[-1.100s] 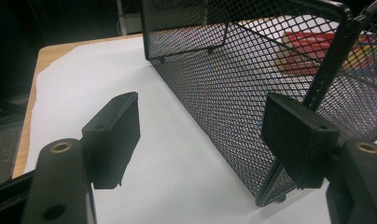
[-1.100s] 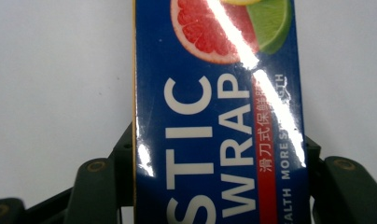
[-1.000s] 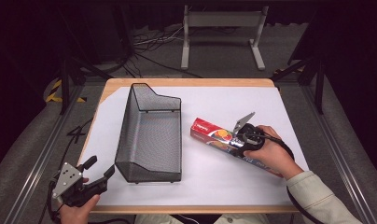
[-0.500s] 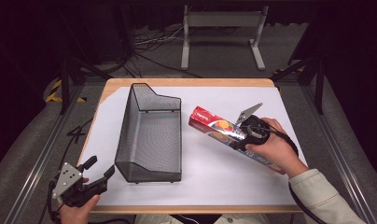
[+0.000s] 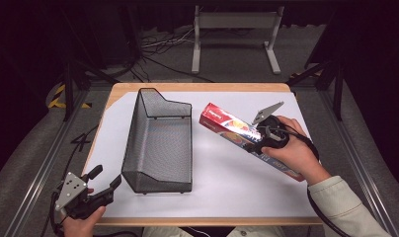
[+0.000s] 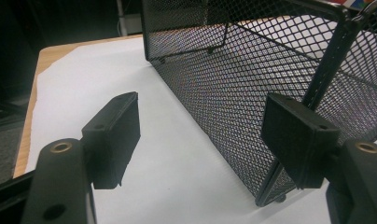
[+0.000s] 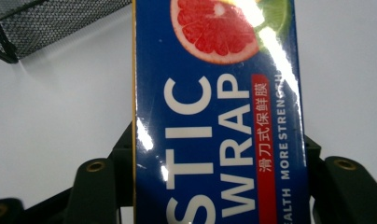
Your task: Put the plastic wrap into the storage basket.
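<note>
While your right gripper (image 5: 257, 140) clamps the plastic-wrap box (image 5: 226, 124) above the table (image 5: 227, 187), the mesh basket (image 5: 160, 143) sits just left; box's near end hidden. Left gripper (image 5: 104, 183): wide open, empty.

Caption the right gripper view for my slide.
Right hand-held gripper clamps a long blue plastic-wrap box above white table.

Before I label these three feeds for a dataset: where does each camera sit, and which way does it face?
High view: above the person's side, looking forward and down; white table, both hands.
Left gripper view: on the left gripper, facing the mesh basket.
Right gripper view: on the right gripper, along the plastic wrap box.
Shared: basket, table.
</note>
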Action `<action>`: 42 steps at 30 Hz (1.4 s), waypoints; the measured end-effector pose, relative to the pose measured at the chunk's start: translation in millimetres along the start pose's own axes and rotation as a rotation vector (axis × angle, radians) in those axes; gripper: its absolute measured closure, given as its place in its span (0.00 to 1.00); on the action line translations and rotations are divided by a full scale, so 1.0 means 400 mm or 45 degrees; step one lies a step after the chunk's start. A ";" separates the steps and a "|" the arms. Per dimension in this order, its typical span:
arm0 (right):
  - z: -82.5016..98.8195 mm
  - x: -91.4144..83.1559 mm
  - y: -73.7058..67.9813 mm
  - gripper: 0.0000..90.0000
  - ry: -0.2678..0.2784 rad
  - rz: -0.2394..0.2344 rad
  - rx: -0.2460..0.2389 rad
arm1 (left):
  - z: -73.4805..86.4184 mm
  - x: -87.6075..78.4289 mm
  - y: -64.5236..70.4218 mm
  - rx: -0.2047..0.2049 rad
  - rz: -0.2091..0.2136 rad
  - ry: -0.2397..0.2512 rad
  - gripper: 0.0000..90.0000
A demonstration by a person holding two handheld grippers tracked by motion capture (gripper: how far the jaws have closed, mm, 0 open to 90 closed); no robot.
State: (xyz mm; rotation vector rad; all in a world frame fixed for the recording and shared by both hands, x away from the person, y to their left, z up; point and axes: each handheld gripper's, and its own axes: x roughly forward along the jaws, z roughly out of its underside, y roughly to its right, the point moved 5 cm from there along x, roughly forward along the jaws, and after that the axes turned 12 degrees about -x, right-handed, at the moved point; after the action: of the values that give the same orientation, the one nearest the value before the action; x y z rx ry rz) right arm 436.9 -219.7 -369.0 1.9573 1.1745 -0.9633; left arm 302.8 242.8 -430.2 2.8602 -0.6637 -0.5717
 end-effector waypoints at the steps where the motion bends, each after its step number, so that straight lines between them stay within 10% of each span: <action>1: -0.003 -0.005 0.001 0.45 0.008 0.004 0.002 | 0.000 0.000 0.000 0.000 0.000 0.000 0.32; 15: -0.060 -0.031 -0.006 0.45 0.112 -0.015 0.054 | 0.000 0.000 0.001 0.001 0.000 0.001 0.32; 33: -0.223 0.000 -0.038 0.45 0.098 0.002 0.090 | 0.000 -0.003 0.000 -0.002 0.002 0.004 0.32; 42: -0.291 0.036 -0.052 0.45 0.065 0.023 0.203 | -0.002 -0.003 -0.001 0.001 0.006 0.009 0.32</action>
State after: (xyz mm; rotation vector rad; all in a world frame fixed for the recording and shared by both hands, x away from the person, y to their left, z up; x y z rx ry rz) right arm 452.6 -110.5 -324.4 2.1254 1.1360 -1.0302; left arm 302.2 243.6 -429.2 2.8591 -0.6698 -0.5608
